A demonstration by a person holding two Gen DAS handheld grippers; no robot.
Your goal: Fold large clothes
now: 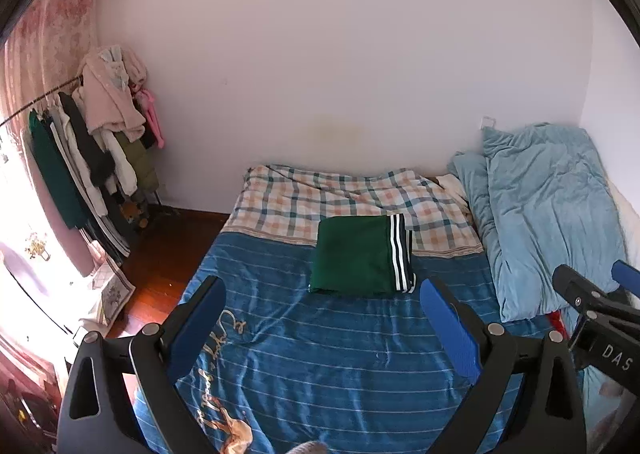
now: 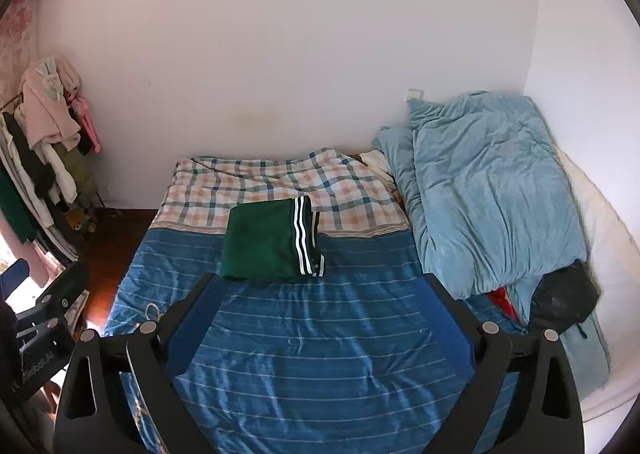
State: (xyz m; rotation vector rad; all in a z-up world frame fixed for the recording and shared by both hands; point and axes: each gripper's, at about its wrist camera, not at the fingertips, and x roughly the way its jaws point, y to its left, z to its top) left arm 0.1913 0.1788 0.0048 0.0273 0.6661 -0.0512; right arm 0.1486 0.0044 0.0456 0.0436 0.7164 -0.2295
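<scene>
A green garment [image 1: 356,256] with black-and-white striped trim lies folded in a neat rectangle on the bed, across the line between the blue striped cover [image 1: 320,354] and the checked sheet [image 1: 344,202]. It also shows in the right wrist view [image 2: 268,246]. My left gripper [image 1: 322,294] is open and empty, held above the blue cover short of the garment. My right gripper [image 2: 320,286] is open and empty, also above the cover just short of the garment. The right gripper shows at the right edge of the left wrist view [image 1: 600,294].
A light blue duvet [image 2: 488,190] is heaped along the bed's right side by the wall, with a black item [image 2: 564,302] at its near end. A clothes rack [image 1: 92,158] full of hanging garments stands at the left over the wooden floor [image 1: 168,254].
</scene>
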